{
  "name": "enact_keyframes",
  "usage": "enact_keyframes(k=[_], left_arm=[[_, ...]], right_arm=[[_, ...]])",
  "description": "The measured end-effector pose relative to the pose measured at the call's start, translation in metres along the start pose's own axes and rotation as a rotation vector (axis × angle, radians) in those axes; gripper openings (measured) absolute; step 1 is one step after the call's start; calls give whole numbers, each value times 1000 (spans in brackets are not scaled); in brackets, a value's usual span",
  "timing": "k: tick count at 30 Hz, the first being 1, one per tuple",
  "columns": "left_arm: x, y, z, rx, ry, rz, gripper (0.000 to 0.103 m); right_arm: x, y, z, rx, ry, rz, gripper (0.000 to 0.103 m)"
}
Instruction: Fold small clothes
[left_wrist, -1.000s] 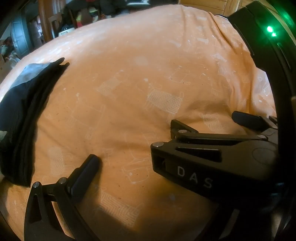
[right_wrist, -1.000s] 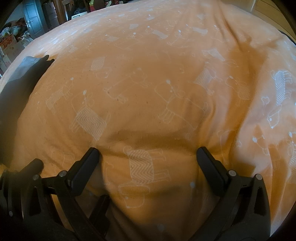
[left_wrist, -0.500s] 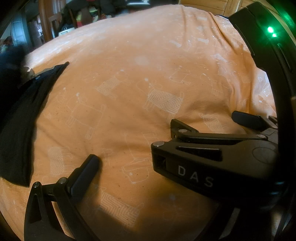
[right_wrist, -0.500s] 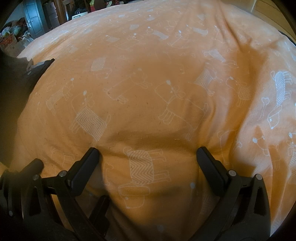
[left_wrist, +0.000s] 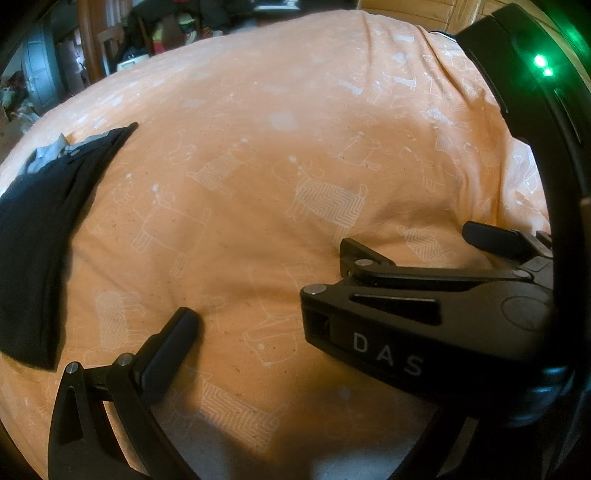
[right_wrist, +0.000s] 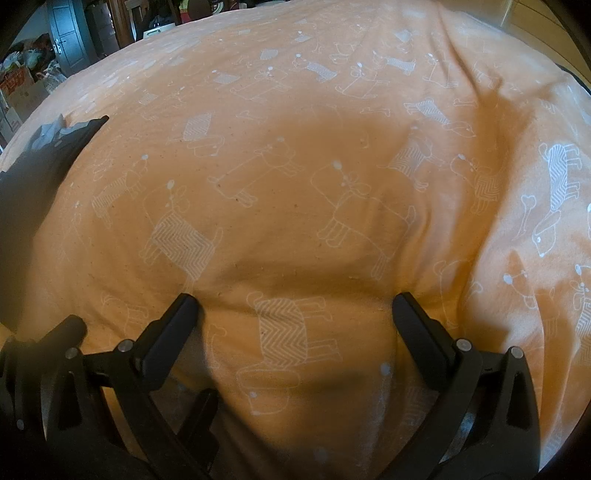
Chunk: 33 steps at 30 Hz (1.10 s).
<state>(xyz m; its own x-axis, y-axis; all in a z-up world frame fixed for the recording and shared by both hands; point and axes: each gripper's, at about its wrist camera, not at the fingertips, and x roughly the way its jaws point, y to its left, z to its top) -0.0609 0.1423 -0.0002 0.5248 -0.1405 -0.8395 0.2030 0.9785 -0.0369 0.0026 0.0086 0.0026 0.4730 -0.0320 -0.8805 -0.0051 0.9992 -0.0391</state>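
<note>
Both claws spread, empty: right claw (right_wrist: 295, 306), left claw (left_wrist: 258, 325). Dark garment (left_wrist: 44, 229) at 9 o'clock on the bed (left_wrist: 280, 155); I'd pinch a corner first.

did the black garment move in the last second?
Yes. The black garment changed shape against the orange sheet's print: a grey layer now bunches at its far corner.

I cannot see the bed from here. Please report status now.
Right gripper open, empty. Left gripper looks open, empty. Black garment flat at the bedspread's left edge, untouched. Nothing in the way.
</note>
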Motion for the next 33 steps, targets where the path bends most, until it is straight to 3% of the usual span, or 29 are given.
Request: enact_keyframes(k=[33], left_arm=[[-2, -5, -2, -5, -2, 4, 103]], right_arm=[[-1, 3, 1, 14, 11, 28, 103]])
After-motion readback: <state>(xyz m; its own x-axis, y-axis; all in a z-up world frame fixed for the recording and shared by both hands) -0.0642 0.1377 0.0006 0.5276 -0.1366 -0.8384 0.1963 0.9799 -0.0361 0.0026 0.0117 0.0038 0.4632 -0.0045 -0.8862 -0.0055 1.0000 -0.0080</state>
